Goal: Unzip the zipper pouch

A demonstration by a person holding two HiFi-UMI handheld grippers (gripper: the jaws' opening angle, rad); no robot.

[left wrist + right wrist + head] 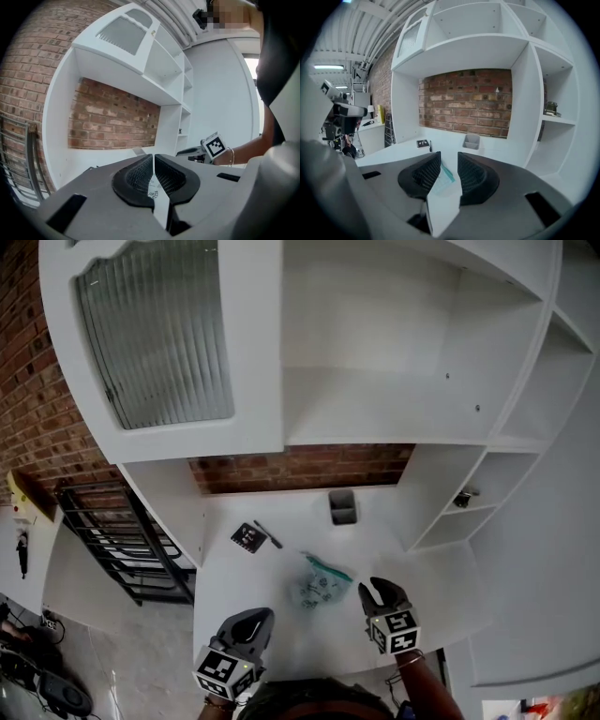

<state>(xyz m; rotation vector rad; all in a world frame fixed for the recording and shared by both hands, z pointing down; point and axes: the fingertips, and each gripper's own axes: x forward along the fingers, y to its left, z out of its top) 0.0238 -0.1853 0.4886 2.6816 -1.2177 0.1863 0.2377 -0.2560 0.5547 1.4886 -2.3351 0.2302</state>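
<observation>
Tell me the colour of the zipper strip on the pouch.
Teal; the zipper strip on the pouch shows best in the right gripper view.

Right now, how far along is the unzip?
Nothing visibly done: the pouch lies on the desk, apart from both grippers. In hand: nothing; left gripper jaws shut, right gripper jaws apart, both empty. Remaining: grip the pouch and pull the zipper; its state is unreadable.

The zipper pouch (320, 580) holds small things too tiny to identify. In the right gripper view, the right gripper (449, 160) covers its near end. Left of the zipper pouch, the dark card (248, 537) carries print too small to read.
</observation>
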